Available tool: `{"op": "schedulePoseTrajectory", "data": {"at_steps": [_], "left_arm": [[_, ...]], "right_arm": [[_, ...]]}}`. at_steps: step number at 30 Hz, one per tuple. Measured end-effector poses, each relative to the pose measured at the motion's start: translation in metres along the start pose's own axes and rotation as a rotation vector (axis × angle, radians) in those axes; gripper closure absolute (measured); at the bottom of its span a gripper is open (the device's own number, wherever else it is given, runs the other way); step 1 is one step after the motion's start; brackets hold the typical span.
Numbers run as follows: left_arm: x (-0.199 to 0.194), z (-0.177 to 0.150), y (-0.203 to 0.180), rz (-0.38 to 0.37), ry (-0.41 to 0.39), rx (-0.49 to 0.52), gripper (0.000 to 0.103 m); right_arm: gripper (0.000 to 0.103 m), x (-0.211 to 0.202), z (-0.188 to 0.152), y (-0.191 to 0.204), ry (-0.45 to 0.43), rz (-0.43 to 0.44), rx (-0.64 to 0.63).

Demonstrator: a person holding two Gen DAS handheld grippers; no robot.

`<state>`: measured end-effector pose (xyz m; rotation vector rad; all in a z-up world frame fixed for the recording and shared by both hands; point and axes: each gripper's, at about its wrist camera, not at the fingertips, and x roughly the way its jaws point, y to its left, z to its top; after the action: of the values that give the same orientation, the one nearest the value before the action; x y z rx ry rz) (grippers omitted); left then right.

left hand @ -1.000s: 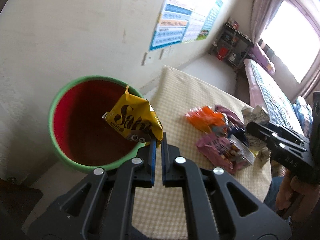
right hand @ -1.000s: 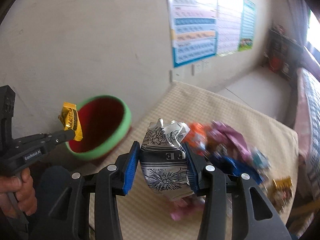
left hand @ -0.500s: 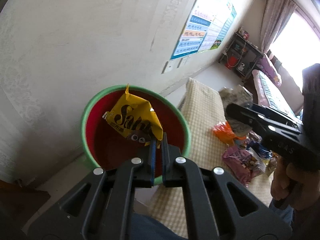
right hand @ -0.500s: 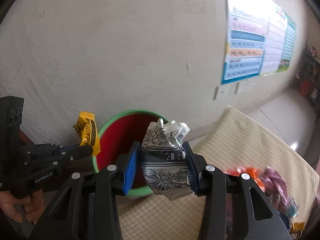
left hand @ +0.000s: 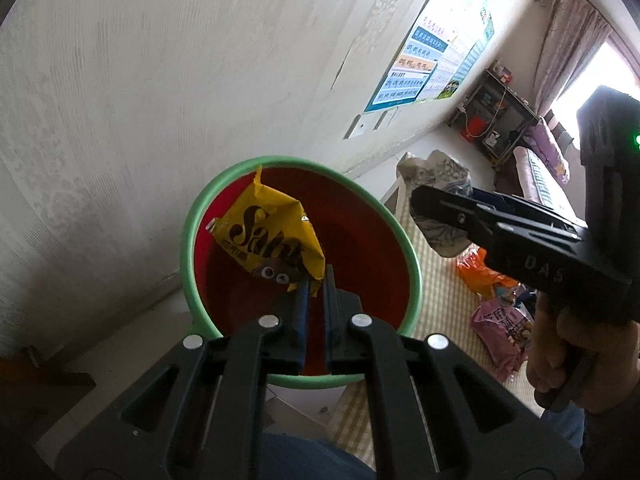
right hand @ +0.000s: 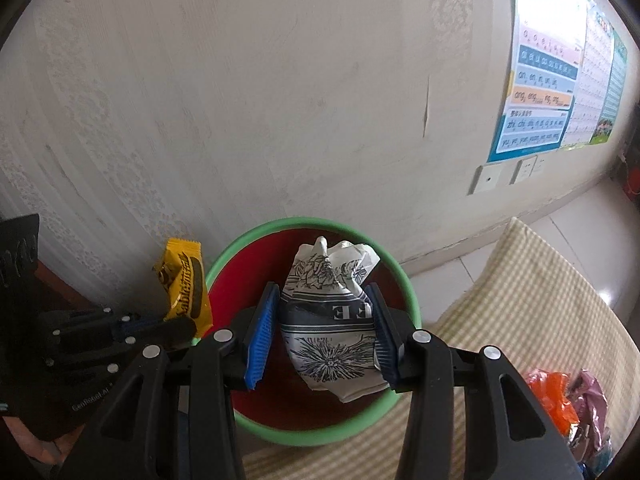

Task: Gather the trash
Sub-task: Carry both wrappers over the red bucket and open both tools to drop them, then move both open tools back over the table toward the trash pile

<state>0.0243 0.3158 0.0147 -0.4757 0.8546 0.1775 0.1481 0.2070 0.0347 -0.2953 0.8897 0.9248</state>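
A round bin with a green rim and red inside stands on the floor by the wall; it also shows in the right wrist view. My left gripper is shut on a yellow snack wrapper and holds it over the bin's mouth. The wrapper shows at the bin's left rim in the right wrist view. My right gripper is shut on a crumpled white printed paper wrapper above the bin's opening. That paper shows in the left wrist view, just right of the bin.
A checked cloth-covered table lies right of the bin. On it are an orange wrapper, a pink packet and more wrappers. The wall with a poster is close behind the bin.
Both grippers have moved left from the table to over the bin, each carrying its wrapper. The bin has grown larger and more centred in both views.
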Motion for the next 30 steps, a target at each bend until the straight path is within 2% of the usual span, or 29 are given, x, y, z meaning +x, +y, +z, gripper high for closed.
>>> {"op": "schedulePoseTrajectory", "data": {"at_steps": [2,3,5,6,7,12,15,17,23,30], "left_arm": [[0.005,0.0,0.002,-0.004,0.005,-0.001,0.099],[0.006,0.001,0.003,-0.004,0.006,-0.002,0.095],[0.009,0.002,0.004,0.002,0.007,0.003,0.073],[0.009,0.001,0.005,0.005,0.001,0.003,0.058],[0.008,0.0,0.006,0.009,-0.005,0.001,0.047],[0.009,-0.008,0.009,0.03,-0.005,0.002,0.023],[0.003,-0.012,0.003,0.048,-0.027,0.011,0.01],[0.001,-0.012,-0.001,0.049,-0.032,0.017,0.006],[-0.008,-0.016,-0.024,0.056,-0.03,0.062,0.006],[-0.015,-0.025,-0.055,0.035,-0.031,0.089,0.006]], "right_arm": [[0.059,0.007,0.002,0.0,0.005,-0.002,0.001],[0.059,0.009,0.003,0.001,0.007,-0.002,0.002],[0.046,0.013,0.006,0.0,0.01,-0.004,0.01],[0.044,0.013,0.008,0.0,0.005,-0.003,0.016],[0.04,0.014,0.009,0.0,0.002,-0.004,0.018],[0.035,0.011,0.01,0.0,-0.001,-0.008,0.026],[0.025,0.004,0.008,-0.002,-0.012,-0.016,0.032],[0.021,-0.002,0.005,-0.004,-0.022,-0.021,0.035],[0.013,-0.031,-0.008,-0.015,-0.052,-0.054,0.063],[0.011,-0.074,-0.043,-0.042,-0.078,-0.112,0.132]]}}
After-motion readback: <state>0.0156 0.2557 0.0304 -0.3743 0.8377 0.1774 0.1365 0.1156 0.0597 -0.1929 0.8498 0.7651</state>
